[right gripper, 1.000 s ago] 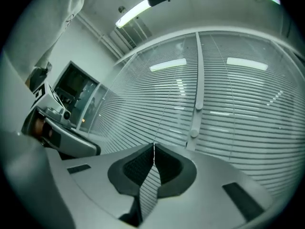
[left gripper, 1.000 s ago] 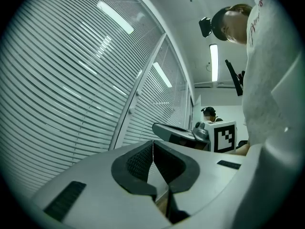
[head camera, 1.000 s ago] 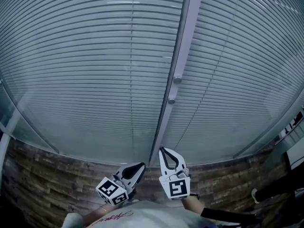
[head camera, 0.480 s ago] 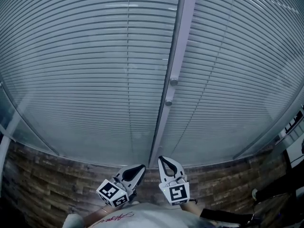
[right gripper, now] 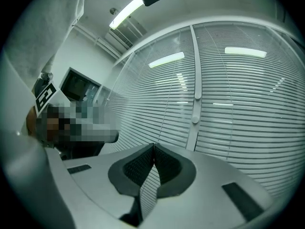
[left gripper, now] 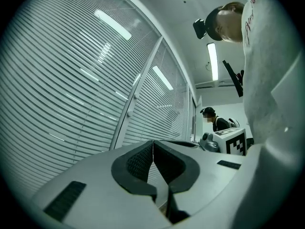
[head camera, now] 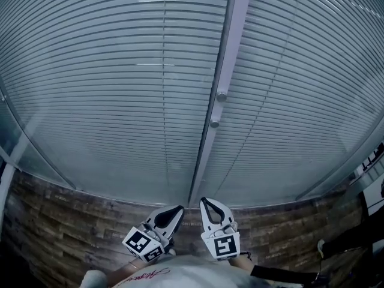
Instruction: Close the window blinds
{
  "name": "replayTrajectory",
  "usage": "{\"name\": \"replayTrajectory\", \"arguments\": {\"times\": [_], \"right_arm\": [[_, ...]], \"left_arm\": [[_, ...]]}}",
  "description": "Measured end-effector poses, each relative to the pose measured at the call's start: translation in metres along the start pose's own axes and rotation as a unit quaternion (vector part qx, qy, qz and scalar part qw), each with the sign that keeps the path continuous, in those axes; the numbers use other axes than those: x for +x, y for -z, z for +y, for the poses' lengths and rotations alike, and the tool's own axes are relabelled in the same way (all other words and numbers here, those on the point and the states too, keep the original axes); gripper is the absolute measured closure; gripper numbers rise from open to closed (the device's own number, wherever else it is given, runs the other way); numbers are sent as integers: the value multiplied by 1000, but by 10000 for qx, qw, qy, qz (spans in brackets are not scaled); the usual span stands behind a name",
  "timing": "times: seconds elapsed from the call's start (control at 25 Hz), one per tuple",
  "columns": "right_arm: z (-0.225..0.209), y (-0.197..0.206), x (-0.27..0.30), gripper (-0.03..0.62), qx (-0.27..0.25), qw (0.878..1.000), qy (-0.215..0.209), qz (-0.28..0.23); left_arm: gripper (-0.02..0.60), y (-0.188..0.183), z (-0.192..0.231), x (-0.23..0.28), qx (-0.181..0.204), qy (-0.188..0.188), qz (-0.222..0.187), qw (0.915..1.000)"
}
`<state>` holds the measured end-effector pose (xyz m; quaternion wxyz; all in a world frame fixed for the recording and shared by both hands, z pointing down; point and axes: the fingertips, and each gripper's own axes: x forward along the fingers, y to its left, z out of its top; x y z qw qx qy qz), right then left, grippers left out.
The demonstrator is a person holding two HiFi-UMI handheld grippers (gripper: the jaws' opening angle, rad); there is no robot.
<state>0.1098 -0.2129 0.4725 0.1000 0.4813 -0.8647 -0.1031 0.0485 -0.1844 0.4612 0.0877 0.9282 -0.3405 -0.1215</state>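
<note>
L gripper point(head camera: 177, 210) & R gripper point(head camera: 204, 201) sit side by side close to the body, both clenched w/ nothing between the jaws. Past a strip of wood-plank floor point(head camera: 54, 221), well apart from both tips, the window blinds point(head camera: 120, 101) span two panes either side of a pale upright frame point(head camera: 227, 65). The frame carries two round knobs point(head camera: 221, 95).

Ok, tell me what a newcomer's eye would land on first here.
The window blinds, whose pale horizontal slats fill nearly the whole head view. Next, the upright frame post splitting them down the middle, with two round knobs on it. Last, the left gripper and right gripper low at centre, both shut and empty, short of the blinds.
</note>
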Motion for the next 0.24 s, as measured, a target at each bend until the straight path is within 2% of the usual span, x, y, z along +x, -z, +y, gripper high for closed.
{"name": "replayTrajectory", "arguments": {"times": [0.24], "right_arm": [[6,-1,-10,576,45,9999,-92,-86]], "left_arm": [[563,5,-8,-2,71,-23,-31,10000]]}}
